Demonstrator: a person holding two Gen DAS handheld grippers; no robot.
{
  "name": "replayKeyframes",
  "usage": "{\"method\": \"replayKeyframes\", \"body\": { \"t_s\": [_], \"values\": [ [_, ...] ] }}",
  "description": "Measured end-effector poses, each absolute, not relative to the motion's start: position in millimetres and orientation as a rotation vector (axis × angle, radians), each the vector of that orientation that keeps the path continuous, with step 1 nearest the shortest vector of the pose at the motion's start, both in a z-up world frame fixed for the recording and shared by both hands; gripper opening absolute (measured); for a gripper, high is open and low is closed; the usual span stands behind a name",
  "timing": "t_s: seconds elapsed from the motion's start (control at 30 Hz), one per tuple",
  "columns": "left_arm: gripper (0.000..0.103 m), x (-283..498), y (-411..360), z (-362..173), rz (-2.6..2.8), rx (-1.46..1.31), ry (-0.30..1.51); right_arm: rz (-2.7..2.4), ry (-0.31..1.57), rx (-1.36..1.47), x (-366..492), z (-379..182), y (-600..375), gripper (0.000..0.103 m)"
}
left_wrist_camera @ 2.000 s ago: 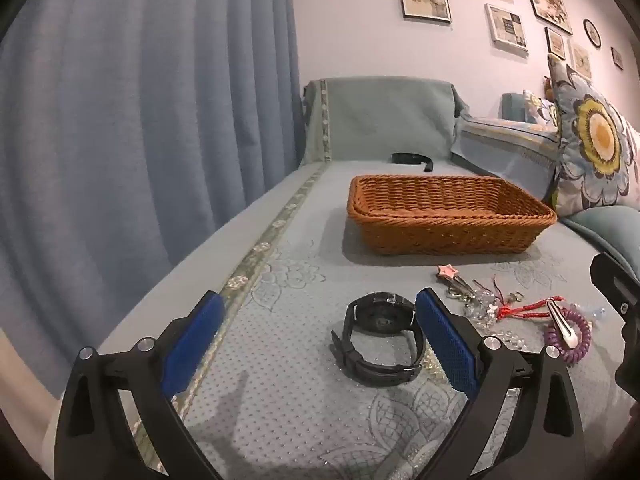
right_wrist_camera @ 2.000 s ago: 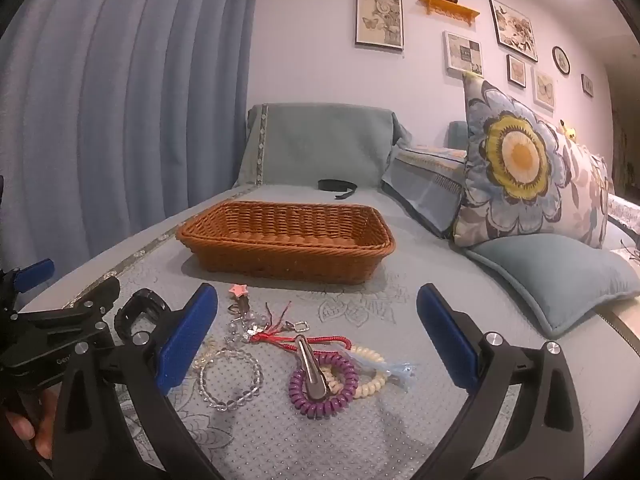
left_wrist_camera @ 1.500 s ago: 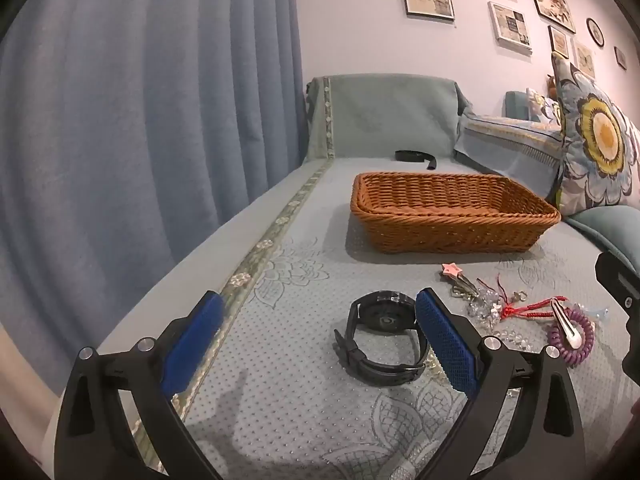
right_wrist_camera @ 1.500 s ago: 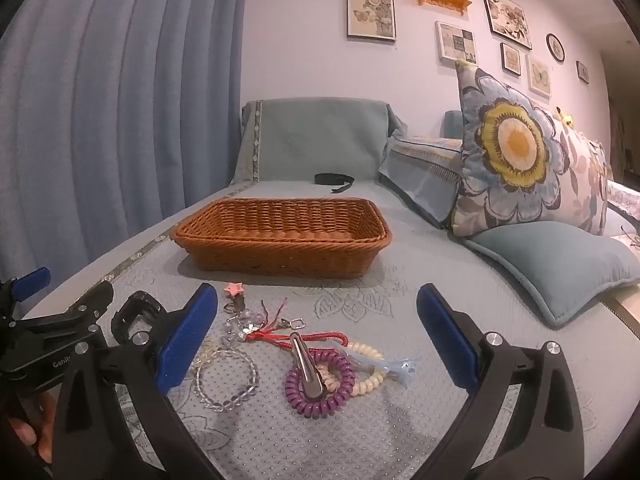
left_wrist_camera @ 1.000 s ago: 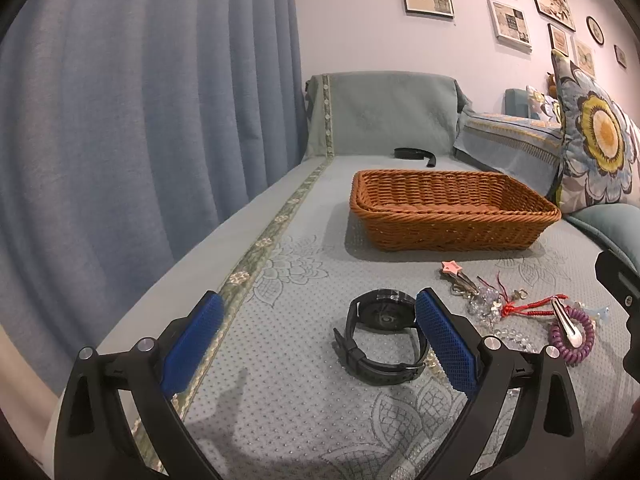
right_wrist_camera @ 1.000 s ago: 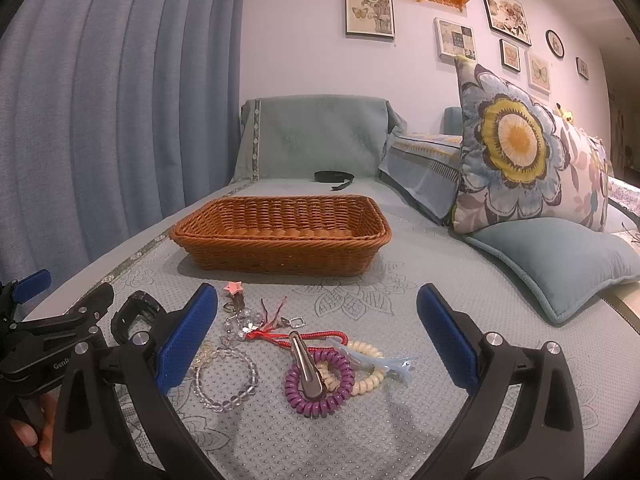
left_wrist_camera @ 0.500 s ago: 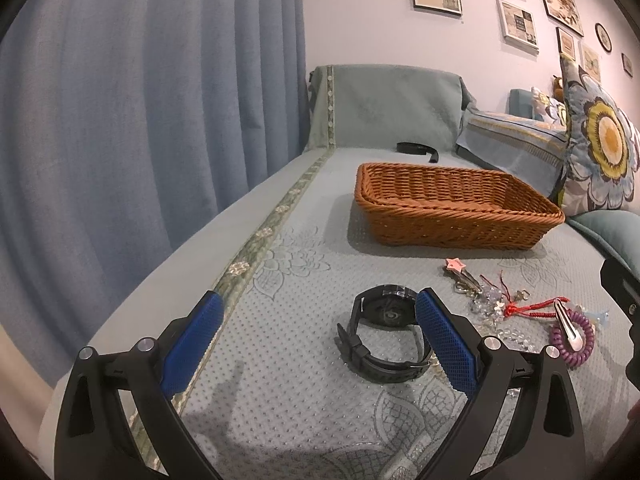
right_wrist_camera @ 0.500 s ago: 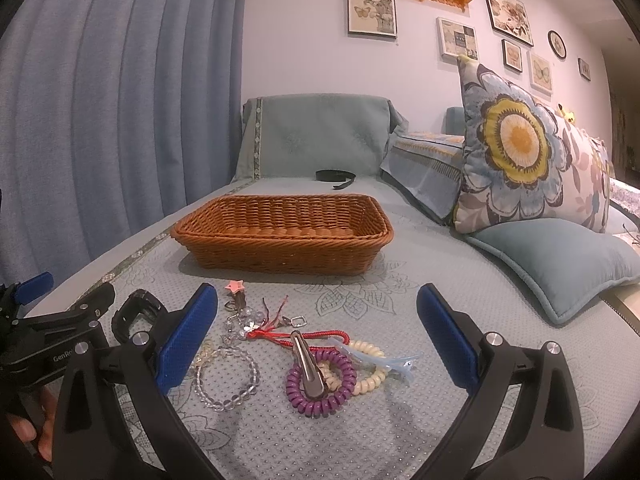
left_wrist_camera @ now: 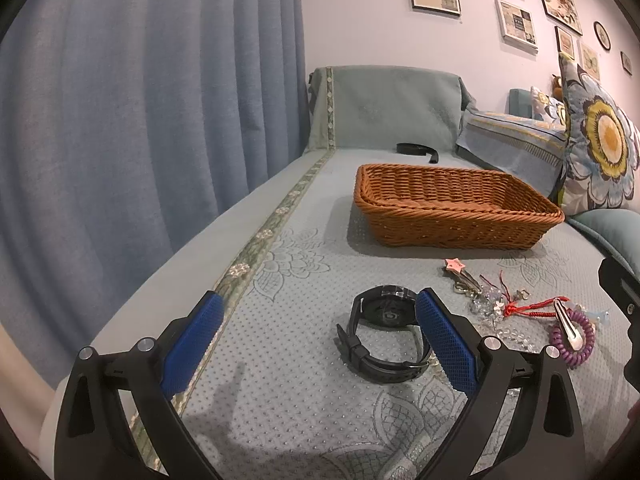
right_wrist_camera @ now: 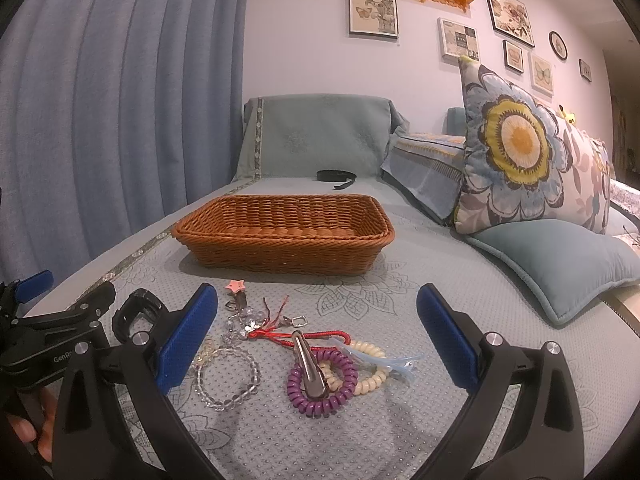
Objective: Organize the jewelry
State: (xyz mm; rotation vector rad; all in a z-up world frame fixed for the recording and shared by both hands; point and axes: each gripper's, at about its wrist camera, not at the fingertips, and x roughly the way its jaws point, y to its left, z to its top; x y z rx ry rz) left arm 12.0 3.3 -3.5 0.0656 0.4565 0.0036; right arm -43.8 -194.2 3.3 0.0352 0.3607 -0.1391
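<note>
The black watch (left_wrist_camera: 386, 334) lies on the sofa seat just ahead of the wide-open left claw (left_wrist_camera: 316, 340), hard by its right finger, strap loop running front to back, nearer than to the open right claw (right_wrist_camera: 316, 336), and sits slightly closer than a second ago.

A black watch (left_wrist_camera: 386, 334) was laid strap-buckled on the cover, partly hidden behind the left gripper's (left_wrist_camera: 316, 342) right finger. Between the right gripper's (right_wrist_camera: 318, 340) spread fingers were heaped a purple coil tie (right_wrist_camera: 322, 384) topped by a metal clip (right_wrist_camera: 308, 364), a cream coil (right_wrist_camera: 370, 364), a clear bead bracelet (right_wrist_camera: 228, 378) and a red cord (right_wrist_camera: 304, 335). Beyond both, a brown wicker basket (right_wrist_camera: 284, 250) was set.
</note>
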Motion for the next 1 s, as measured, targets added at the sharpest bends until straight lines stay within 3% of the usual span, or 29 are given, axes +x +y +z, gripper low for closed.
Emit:
{"method": "replayKeyframes", "body": {
  "t_s": [1.0],
  "values": [
    [0.094, 12.0, 2.3, -4.0, 0.002, 0.07, 0.459, -0.137, 0.364, 0.028, -42.4, 2.0, -192.2, 0.095]
  ]
}}
